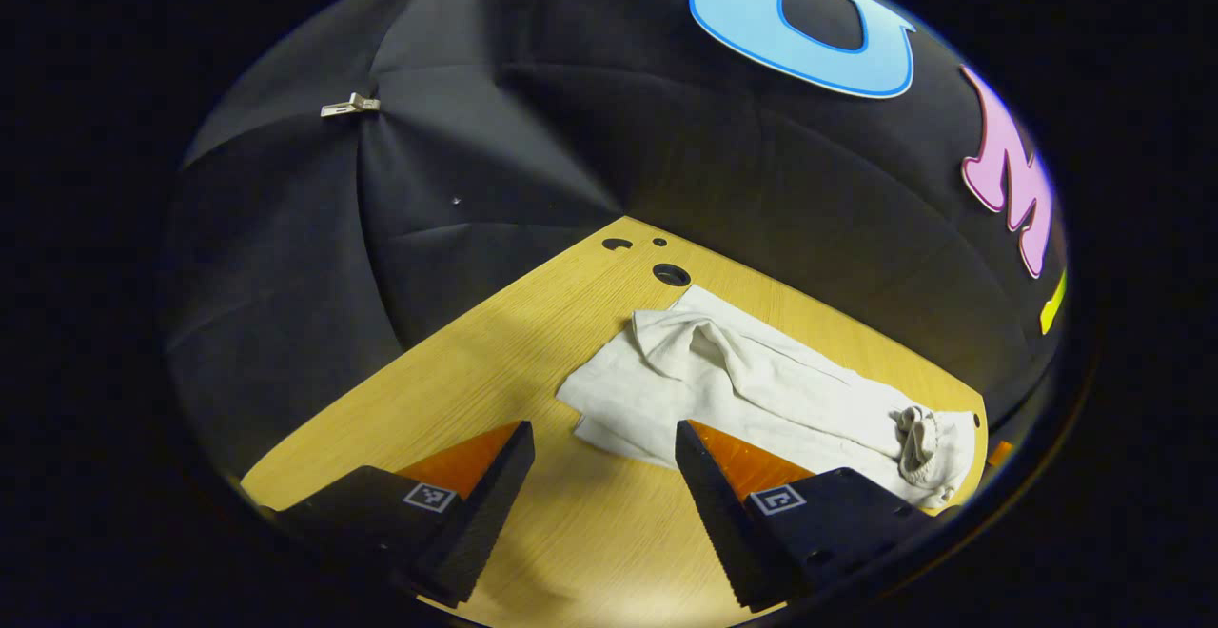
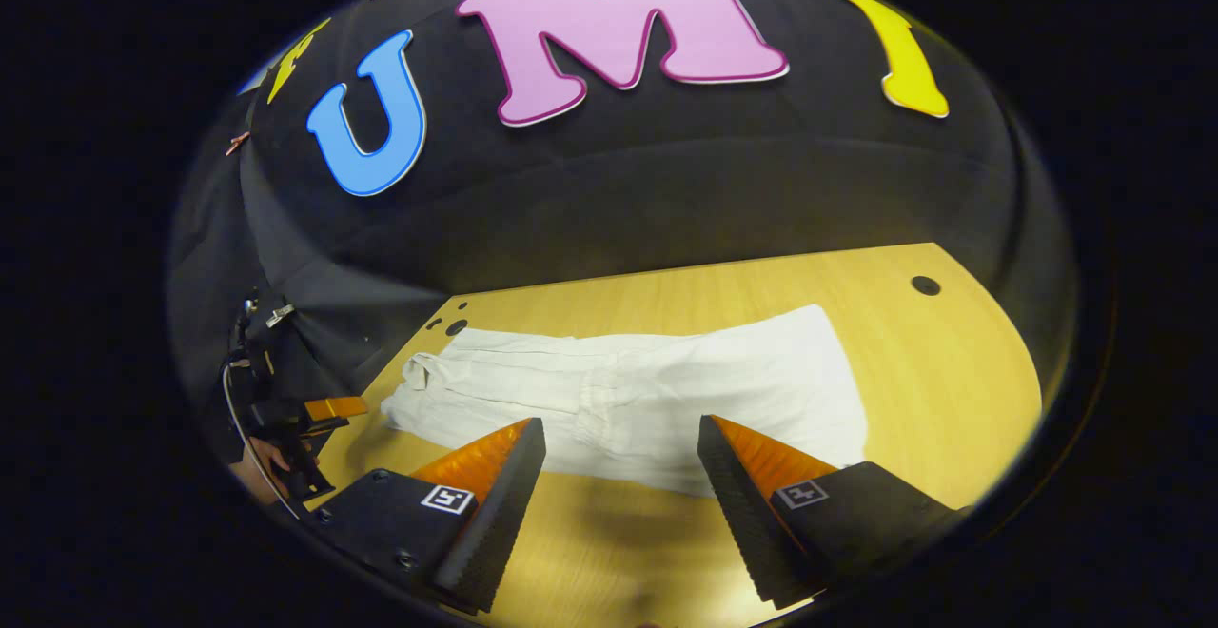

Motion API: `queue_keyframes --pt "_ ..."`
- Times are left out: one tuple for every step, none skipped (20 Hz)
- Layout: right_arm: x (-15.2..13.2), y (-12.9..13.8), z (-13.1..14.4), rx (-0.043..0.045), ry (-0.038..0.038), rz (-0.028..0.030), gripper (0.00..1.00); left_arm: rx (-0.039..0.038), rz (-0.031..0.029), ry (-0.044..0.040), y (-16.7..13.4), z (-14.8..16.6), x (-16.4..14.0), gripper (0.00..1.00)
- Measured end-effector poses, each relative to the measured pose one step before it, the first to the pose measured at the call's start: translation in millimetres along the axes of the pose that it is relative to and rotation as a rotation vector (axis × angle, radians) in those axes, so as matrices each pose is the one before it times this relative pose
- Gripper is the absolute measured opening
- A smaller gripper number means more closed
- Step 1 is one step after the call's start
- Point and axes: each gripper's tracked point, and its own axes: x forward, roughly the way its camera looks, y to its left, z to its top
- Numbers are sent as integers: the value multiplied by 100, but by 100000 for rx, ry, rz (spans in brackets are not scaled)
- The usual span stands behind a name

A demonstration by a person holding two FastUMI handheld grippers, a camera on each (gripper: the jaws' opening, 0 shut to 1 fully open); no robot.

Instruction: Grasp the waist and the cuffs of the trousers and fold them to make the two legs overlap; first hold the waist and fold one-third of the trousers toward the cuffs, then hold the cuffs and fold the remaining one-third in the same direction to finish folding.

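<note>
White trousers (image 1: 761, 390) lie stretched out flat on the wooden table (image 1: 476, 362). In the left gripper view one end is rumpled near the table's holes, and a small knotted bunch (image 1: 915, 438) sits at the far right end. My left gripper (image 1: 601, 433) is open above the table, with the trousers' near edge just ahead of its right finger. In the right gripper view the trousers (image 2: 666, 390) run left to right, wider at the right end. My right gripper (image 2: 620, 423) is open over their near long edge, holding nothing. The left gripper (image 2: 319, 414) shows at the table's left end, held by a hand.
Round holes (image 1: 671, 274) pierce the table at the corner by the trousers' rumpled end, and one more hole (image 2: 925, 284) sits at the far right. Bare table (image 2: 952, 371) lies right of the trousers. Black cloth walls close in behind; a metal clip (image 1: 350, 105) hangs on one.
</note>
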Motion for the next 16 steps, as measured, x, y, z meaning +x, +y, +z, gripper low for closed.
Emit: queue_keyframes --pt "-1460 -1184 -350 -712 258 -2516 98 -586 -116 130 -212 225 1072 96" --pt "-1478 -1182 -458 -721 778 -2998 98 -335 74 458 -186 -19 1001 96" --pt "-1481 -1286 -739 -24 1266 -2781 98 595 266 219 -68 55 929 96" --pt "-1412 -947 -633 717 901 -2138 98 1405 2098 -309 325 142 809 96" --pt "-1344 -848 -586 1068 760 -2217 99 1130 1452 297 255 -54 783 96" --pt "-1193 -874 -595 1342 934 -1975 99 178 1563 506 -2 -326 395 96" --pt "-957 -629 -470 1704 831 -1704 98 -978 -56 1285 -280 -440 287 96" --pt "-782 -470 -364 1797 456 -1606 98 -730 -902 1589 -358 -430 138 96" --pt "-548 -493 -353 1078 -20 -1645 99 640 1286 1540 142 -492 278 96" --pt "-525 -398 -418 530 125 -1675 98 2440 2633 466 208 -245 486 96" --pt "-354 -139 -353 350 540 -680 98 3124 1933 -476 74 -20 362 97" --pt "-239 166 -310 340 523 -57 98 3509 2222 858 -156 -488 344 96" --pt "-191 247 -235 198 237 182 98 4844 2264 347 -70 -239 115 96" --pt "-212 221 -248 76 178 40 99 3315 694 -590 -200 84 -43 96" --pt "-279 350 -163 107 -175 221 99 -608 -318 266 -354 95 94 99" --pt "-294 340 -220 177 -242 370 99 -971 429 -364 -226 32 154 100"
